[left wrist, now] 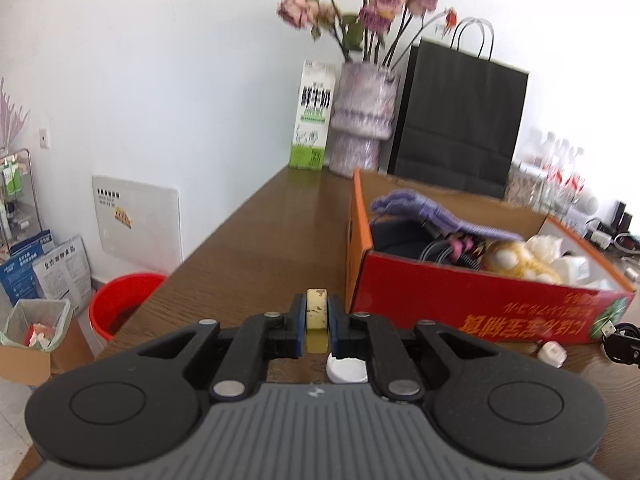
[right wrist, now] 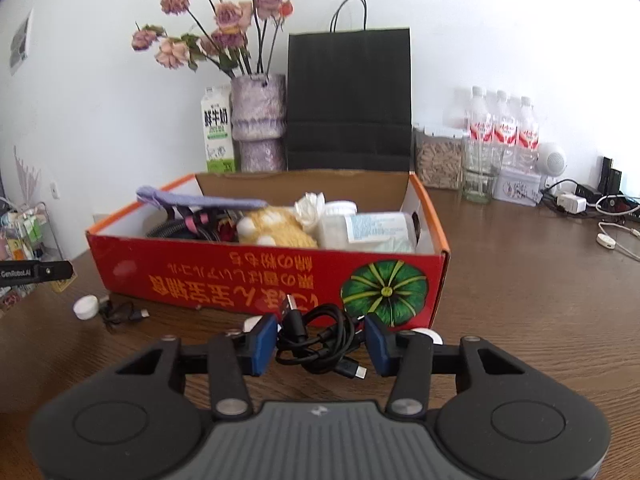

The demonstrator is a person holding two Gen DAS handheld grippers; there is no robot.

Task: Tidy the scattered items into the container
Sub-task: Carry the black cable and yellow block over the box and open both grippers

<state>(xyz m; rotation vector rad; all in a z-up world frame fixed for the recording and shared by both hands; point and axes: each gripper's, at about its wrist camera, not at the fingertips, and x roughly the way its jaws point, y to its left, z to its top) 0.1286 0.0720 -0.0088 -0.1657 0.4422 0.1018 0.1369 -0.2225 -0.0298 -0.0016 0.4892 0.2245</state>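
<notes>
The left gripper (left wrist: 317,316) clamps a flat pale-yellow eraser block (left wrist: 316,309), while the right gripper (right wrist: 321,340) grips a tangled black USB cable bundle (right wrist: 320,338) beside the red cardboard box (right wrist: 248,276).

The left gripper (left wrist: 317,322) was clamped on a small pale yellow block (left wrist: 316,309), its blue-edged pads pressing both sides, left of the red cardboard box (left wrist: 472,300). A white cap (left wrist: 346,369) lay on the wooden table (left wrist: 248,248) in front of the box's near left corner. Inside the box sat a purple cloth (left wrist: 432,212), black cables (left wrist: 440,250) and a yellow plush toy (left wrist: 516,260). Behind the box stood a milk carton (left wrist: 313,118), a vase of dried roses (left wrist: 362,120) and a black paper bag (left wrist: 460,120).
</notes>
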